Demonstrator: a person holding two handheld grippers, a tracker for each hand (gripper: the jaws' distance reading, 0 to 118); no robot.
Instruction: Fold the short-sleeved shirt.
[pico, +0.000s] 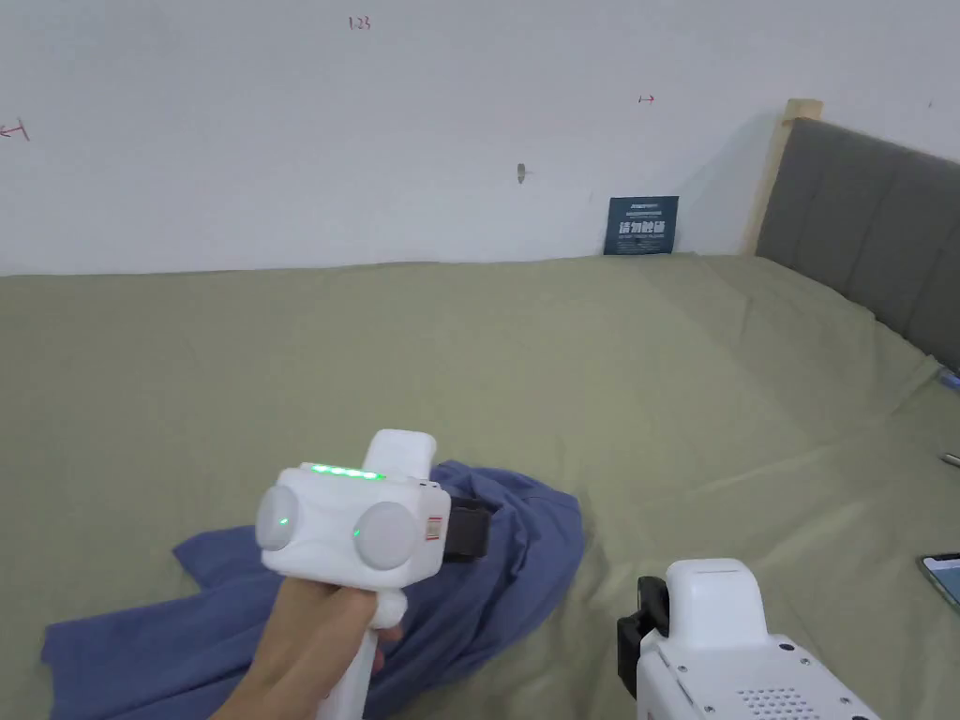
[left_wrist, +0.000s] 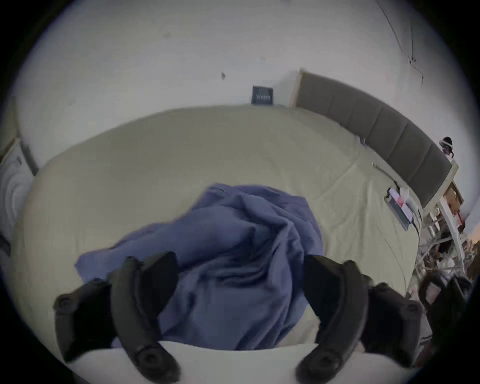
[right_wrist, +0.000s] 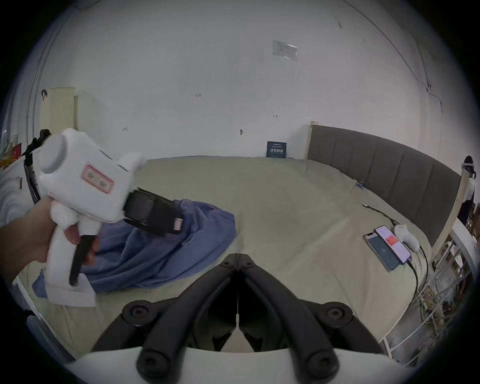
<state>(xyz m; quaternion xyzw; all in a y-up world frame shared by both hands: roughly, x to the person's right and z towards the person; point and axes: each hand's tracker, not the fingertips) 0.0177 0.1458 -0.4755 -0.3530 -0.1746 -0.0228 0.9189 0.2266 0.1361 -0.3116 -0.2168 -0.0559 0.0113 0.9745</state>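
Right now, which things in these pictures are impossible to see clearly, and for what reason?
- Blue shirt: in the head view the left claw and the hand cover its middle; sleeves and collar are lost in the crumple.
- Right claw: cut off by the bottom edge in the head view.
- Phones: screens too small in the right gripper view.
- Dark sign: too small.

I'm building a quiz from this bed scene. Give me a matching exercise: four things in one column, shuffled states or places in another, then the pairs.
Things:
1. shirt
2. left gripper
3. right gripper
4. phones

States or places:
A. jaws closed together, nothing between them
B. crumpled blue heap on the sheet
C. lying side by side near the headboard
D. jaws spread wide above the cloth

Pairs: 1-B, 2-D, 3-A, 4-C
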